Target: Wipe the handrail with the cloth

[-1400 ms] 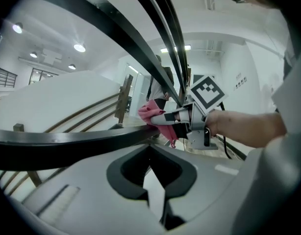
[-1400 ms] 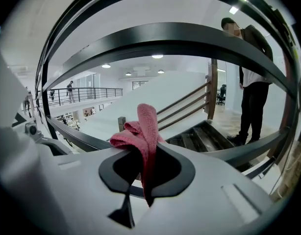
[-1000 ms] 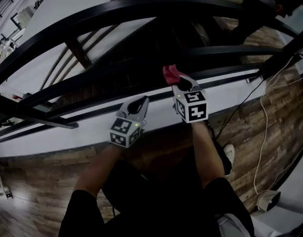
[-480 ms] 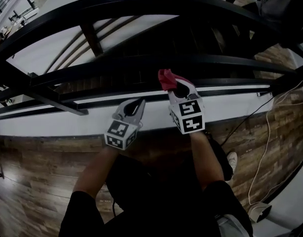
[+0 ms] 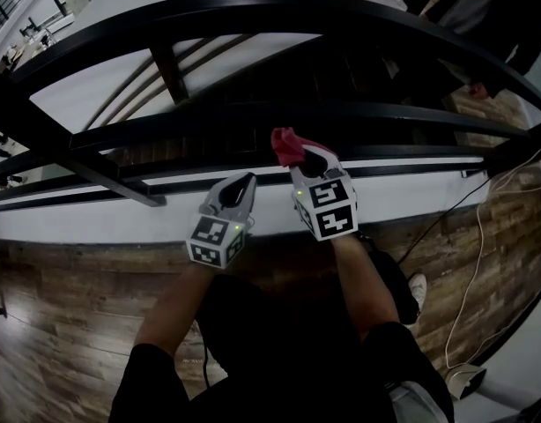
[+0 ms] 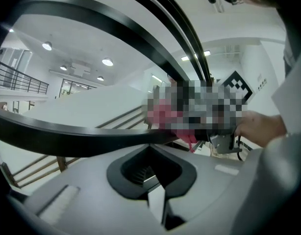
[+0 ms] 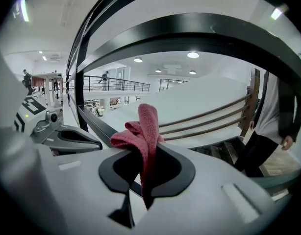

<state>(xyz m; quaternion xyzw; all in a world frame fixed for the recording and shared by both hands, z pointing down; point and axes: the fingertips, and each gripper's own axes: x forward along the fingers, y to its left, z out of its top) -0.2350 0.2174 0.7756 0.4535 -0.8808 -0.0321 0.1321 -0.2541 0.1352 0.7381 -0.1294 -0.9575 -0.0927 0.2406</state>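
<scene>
- Head view: the cloth (image 5: 285, 144) is pinched in the right tongs (image 5: 302, 160), which are closed on it and held up at the black railing.
- Right gripper view: the red cloth (image 7: 143, 131) is seen clamped between the jaws of the right tongs (image 7: 142, 182). A folded bundle stands above them and a short tail hangs below.
- Left tongs (image 5: 245, 183) are held just left of the right ones, near the same rail. In the left gripper view the left tongs (image 6: 158, 192) are read as closed with nothing between them.
- Location: the cloth is at the lower black bar (image 5: 165, 135), well below the thick top handrail (image 5: 253, 11). Contact with the bar cannot be confirmed from any view.
- Progress, as judged: the cloth is already gripped and brought to the railing, so the pickup is done. No wiped streak or dust difference is visible, so the wiped share cannot be judged. The top handrail is judged still to be reached.
- Cloth axis: the long axis is aligned with the tongs. The free folded end is pointed away from the person and up toward the railing.
- Rail axis: the rails are run left to right across the head view, roughly crosswise to the cloth.
</scene>
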